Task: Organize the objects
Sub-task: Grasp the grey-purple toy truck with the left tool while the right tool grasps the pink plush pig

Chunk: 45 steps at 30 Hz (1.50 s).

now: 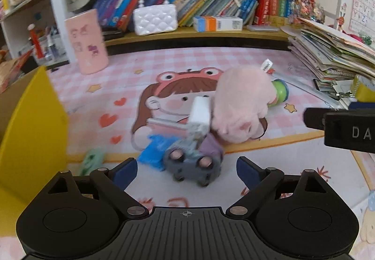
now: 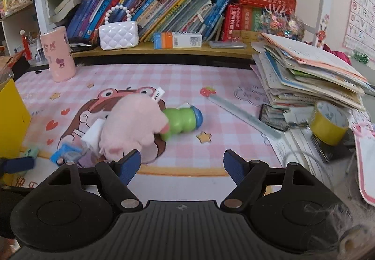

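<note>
1. Left wrist view: the left gripper has its jaws spread wide and holds nothing. Its blue pads sit at 7 and 5 o'clock of a blurred grey toy car, which lies on the counter between them without clearly touching either.
2. Same view: a pink plush toy lies just beyond the car at 1 o'clock, against a white block. A yellow box stands at 9 o'clock, and the other gripper's black body enters at 3 o'clock.
3. Right wrist view: the right gripper also has its jaws spread wide, empty, above bare counter.
4. Same view: the plush toy lies at 11 o'clock, close to the left pad, touching a green bottle at 12 o'clock. A roll of yellow tape sits at 2 o'clock beside a stack of books.
</note>
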Each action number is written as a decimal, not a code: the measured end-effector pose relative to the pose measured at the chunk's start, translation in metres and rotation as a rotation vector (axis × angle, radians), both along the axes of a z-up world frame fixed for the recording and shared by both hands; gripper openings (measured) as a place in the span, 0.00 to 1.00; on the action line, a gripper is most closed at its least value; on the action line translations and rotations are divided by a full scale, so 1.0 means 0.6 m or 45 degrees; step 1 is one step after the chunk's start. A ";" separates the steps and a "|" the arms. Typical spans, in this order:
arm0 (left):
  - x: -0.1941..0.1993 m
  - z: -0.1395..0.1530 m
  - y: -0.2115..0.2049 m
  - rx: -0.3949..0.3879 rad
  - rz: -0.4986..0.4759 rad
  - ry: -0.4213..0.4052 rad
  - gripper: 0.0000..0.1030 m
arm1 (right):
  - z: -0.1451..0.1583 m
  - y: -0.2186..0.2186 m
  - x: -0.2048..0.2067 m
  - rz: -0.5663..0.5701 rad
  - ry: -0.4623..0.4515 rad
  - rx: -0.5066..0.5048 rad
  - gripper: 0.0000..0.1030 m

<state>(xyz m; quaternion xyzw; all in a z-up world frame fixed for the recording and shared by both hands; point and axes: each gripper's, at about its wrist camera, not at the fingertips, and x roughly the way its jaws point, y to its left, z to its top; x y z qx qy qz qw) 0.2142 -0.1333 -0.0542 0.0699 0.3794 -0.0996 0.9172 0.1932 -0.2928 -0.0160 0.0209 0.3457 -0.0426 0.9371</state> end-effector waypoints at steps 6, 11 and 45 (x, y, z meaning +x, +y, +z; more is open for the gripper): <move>0.033 -0.028 -0.026 0.071 -0.030 0.013 0.86 | -0.001 0.003 0.022 0.068 0.007 0.042 0.85; 0.037 -0.032 -0.031 0.115 -0.054 0.013 0.63 | -0.001 0.001 0.049 0.086 0.000 0.109 0.89; -0.084 0.109 0.134 -0.140 0.146 -0.002 0.63 | -0.008 -0.006 0.077 -0.092 0.096 0.687 0.58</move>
